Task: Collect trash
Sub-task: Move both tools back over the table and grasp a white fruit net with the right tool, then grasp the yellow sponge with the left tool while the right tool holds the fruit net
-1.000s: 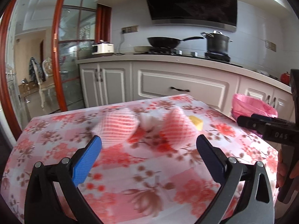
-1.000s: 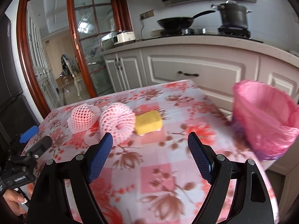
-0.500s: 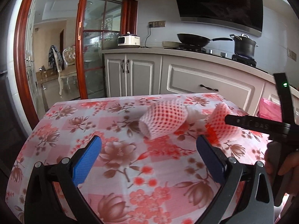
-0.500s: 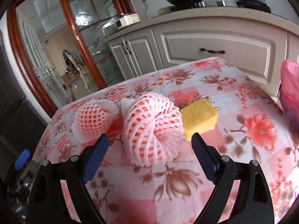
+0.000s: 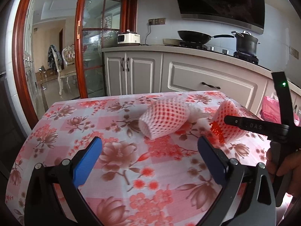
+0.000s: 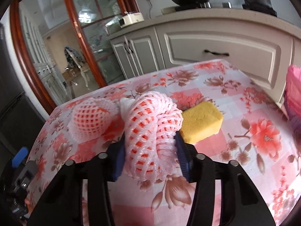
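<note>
We see the right claw [image 6: 150,150] pinching a pink foam net [image 6: 152,130] at lower centre of the right wrist view; its jaws have just been closing, and both blue pads press into the net's sides and squeeze it. The net rests on the bench [image 6: 235,169], which is covered in a red floral cloth. A yellow sponge [image 6: 201,122] lies just beside the net to its right, touching the right pad's tip or very nearly; we cannot tell which. A second net [image 6: 90,120] lies at centre left, with a bit of white paper [image 6: 125,104] between the two nets. A pink bag [image 6: 294,92] shows at the right edge of the frame, beyond the bench.

In the left wrist view the left claw [image 5: 149,148] is spread wide over bare cloth, holding nothing. The second net lies ahead of it, at centre, and the right claw with the pinched net is at the right.
</note>
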Motion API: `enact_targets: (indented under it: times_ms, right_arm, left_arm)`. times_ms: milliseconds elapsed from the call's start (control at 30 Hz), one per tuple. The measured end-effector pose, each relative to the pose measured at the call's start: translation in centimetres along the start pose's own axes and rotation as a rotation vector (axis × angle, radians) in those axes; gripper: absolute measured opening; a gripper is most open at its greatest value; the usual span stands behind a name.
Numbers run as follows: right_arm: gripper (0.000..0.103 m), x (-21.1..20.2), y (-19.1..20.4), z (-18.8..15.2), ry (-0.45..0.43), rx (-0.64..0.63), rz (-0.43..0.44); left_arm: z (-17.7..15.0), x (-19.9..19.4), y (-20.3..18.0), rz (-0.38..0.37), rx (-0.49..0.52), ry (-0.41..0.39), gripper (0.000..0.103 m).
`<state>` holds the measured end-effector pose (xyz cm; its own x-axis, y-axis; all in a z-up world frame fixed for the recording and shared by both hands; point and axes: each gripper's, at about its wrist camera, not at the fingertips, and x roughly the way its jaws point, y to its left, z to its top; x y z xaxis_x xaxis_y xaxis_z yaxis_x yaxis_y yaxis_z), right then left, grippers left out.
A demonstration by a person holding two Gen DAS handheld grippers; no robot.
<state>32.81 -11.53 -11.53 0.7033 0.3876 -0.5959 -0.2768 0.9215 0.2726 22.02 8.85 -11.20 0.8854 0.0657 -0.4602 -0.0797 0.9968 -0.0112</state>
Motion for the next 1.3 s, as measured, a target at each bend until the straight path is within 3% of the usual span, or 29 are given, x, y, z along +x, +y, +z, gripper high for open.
enact_targets:
  times_ms: [167, 400, 633, 933, 1100, 1300]
  right_arm:
    - [0.043, -3.6, -1.8, -0.3, -0.063, 0.001, 0.009]
    - [0.043, -8.6, -6.4, -1.1, -0.140, -0.014, -0.091]
    - [0.043, -11.4, -10.2, -2.0, -0.181, 0.004, -0.157]
    - [0.043, -11.8, -12.9, -2.7, -0.190, 0.066, -0.162]
    - [0.043, -11.7, -13.8, -2.8, -0.193, 0.094, -0.156]
    - [0.043, -12.1, -13.8, -3.0, -0.193, 0.092, -0.160]
  left_arm:
    - [0.5, 0.5, -2.8, -0.040, 0.050, 0.010, 0.098]
    - [1.4, 3.4, -8.5, -0.143, 0.116, 0.045, 0.098]
    - [2.7, 9.1, -15.0, -0.279, 0.197, 0.107, 0.098]
    - [4.3, 16.7, -20.1, -0.315, 0.330, 0.215, 0.097]
    - [4.4, 19.6, -21.7, -0.339, 0.386, 0.306, 0.089]
    - [3.3, 20.4, -22.9, -0.365, 0.443, 0.363, 0.058]
